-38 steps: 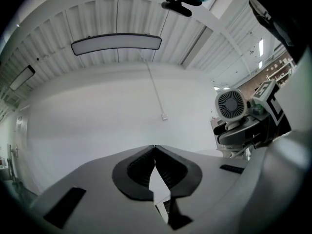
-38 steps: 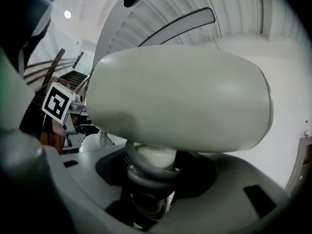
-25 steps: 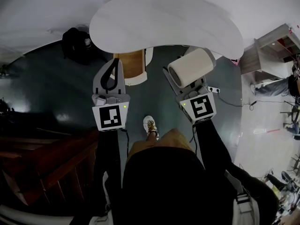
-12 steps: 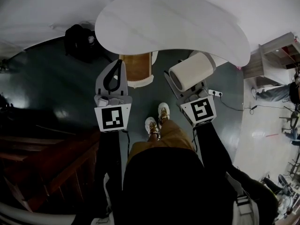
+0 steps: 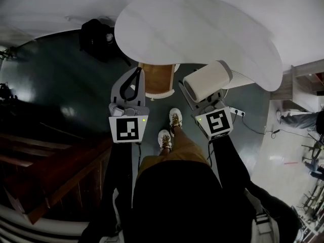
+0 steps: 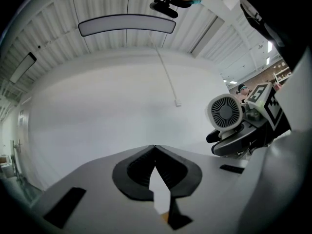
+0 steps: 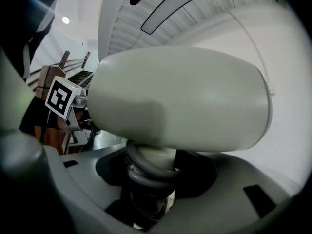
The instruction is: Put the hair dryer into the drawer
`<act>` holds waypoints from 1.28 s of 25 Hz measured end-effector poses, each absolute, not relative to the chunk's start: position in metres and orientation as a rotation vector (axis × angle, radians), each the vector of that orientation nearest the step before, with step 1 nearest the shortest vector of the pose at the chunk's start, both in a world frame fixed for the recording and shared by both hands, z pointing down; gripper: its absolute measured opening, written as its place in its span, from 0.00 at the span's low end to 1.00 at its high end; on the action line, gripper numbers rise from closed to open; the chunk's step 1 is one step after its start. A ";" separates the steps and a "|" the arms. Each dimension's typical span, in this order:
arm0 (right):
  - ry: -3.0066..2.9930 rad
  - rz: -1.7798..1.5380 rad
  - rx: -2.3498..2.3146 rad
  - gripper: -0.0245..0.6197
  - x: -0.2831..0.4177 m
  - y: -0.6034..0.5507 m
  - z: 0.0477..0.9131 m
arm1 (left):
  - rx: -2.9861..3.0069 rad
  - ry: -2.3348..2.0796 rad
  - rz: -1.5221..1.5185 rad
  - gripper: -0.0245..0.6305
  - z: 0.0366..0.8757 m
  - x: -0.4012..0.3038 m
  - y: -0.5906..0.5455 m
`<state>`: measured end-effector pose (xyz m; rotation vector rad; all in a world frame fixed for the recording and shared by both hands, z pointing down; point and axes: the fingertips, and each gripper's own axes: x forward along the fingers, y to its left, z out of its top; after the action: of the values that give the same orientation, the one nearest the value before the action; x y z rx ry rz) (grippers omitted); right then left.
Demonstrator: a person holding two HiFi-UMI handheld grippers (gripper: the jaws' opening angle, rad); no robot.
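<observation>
Between the fingers (image 7: 196,177) of right gripper (image 7: 153,179): cream-white, barrel-bodied plastic hair dryer (image 7: 180,99), clamped by its handle. Dark grey cable (image 7: 139,165) looped round that handle just above the grip. Fingers spread wide, pads pressed on handle from both sides. Barrel crosswise over the gripper, held in the air above dark glossy floor (image 5: 76,95). Round rear grille (image 6: 225,112) on show in left gripper view.

Left gripper (image 6: 155,150) just beside, on the dryer's left. Fingers (image 6: 138,171) closed tip to tip, nothing between them.

Ahead of both grippers: wood-brown drawer box with white rim (image 5: 154,78), sticking out from under near edge of white kidney-shaped surface (image 5: 202,29). Dryer apart from drawer, to its right in head view, not inside.

Farther out: black bag (image 5: 96,34) on floor left of surface. White power strip (image 5: 236,112) on floor at right. Brown wooden stair steps (image 5: 45,156) at lower left. Person's two light shoes (image 5: 169,128) between the grippers.
</observation>
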<state>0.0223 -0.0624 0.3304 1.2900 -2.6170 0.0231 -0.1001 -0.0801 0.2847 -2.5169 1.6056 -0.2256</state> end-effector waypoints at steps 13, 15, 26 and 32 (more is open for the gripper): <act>-2.704 0.071 1.025 0.41 -0.006 -0.127 0.371 | -2.478 1.691 -0.268 0.06 0.308 -0.093 -0.143; -2.709 0.089 0.986 0.41 -0.009 -0.134 0.378 | -2.473 1.724 -0.294 0.06 0.315 -0.095 -0.152; -2.641 0.146 0.932 0.41 -0.023 -0.144 0.411 | -2.466 1.725 -0.351 0.06 0.340 -0.119 -0.169; -2.583 0.148 0.943 0.41 -0.041 -0.142 0.432 | -2.536 1.680 -0.342 0.06 0.356 -0.136 -0.178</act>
<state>-0.0413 -0.1418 0.4317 0.9431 -2.5831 0.1479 -0.1363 -0.1781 0.3557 -2.5364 1.6803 -0.3418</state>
